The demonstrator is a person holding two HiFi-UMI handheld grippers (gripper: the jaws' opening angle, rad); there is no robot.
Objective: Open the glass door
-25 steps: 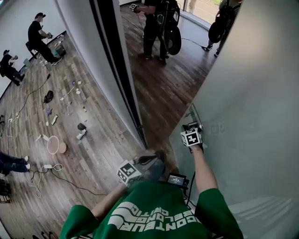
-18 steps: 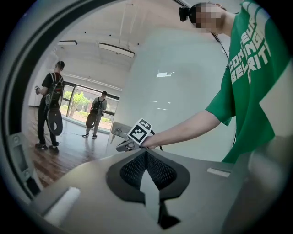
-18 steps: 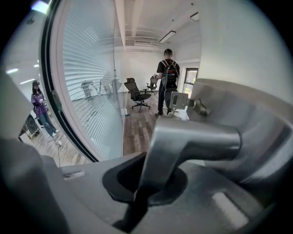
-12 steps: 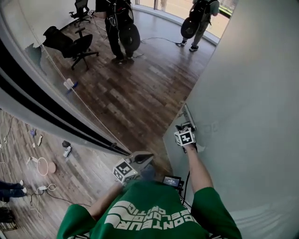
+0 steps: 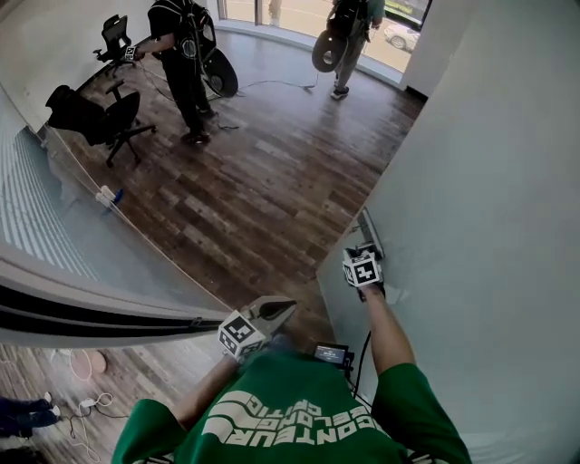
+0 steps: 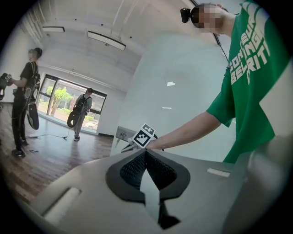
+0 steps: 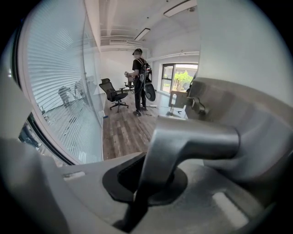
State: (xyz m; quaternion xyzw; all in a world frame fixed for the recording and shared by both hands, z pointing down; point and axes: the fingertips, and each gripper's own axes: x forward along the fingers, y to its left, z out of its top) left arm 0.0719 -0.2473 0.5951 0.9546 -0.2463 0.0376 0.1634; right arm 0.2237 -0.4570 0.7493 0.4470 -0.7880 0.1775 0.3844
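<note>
Bare wood floor (image 5: pixel 272 190) runs between the glass door (image 5: pixel 471 181), right, and the striped glass partition (image 5: pixel 54 227), left; an office chair (image 5: pixel 95 113) stands beyond.

Bright daylight from far windows (image 5: pixel 272 11); fisheye-warped edges, soft close foreground.

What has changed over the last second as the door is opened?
The door has swung wider from the dark frame, showing more floor and the chairs. The right gripper stays shut on the handle; the left gripper stays shut, empty.
</note>
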